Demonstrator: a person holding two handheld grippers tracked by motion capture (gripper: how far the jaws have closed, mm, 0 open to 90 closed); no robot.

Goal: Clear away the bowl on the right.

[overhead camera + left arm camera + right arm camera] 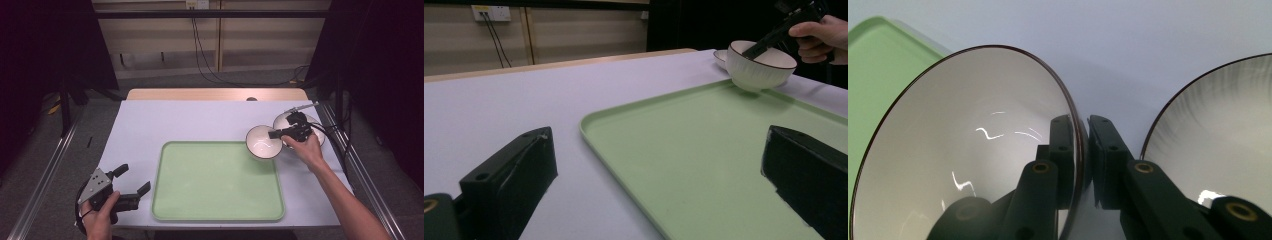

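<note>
- Bowl (263, 141), white, dark rim: pinched at its rim wall by my right hand-held gripper (280, 133), one jaw inside, one outside, closed tight on the wall. It hangs tilted just above the far right corner of the tray, clear of the surface, as the left gripper view shows it.
- Second bowl (316, 131), same pattern: sits on the counter just behind and to the right of the held one, partly under my right hand (306, 147). My judgement: swing away from it so the rims do not knock.
- Tray (217, 215), pale green, raised lip, nothing on it: the likely landing place. I would level the bowl, carry it inward past the lip, lower until the foot sits flat, then let go.
- Risk, as I judge it: a rim pinch on glazed ware may slip or pivot; move slowly.
- Left hand-held gripper (134, 181): jaws wide apart, holding nothing, near the tray's near left corner.
- Counter (150, 125): pale cover, otherwise bare.
</note>
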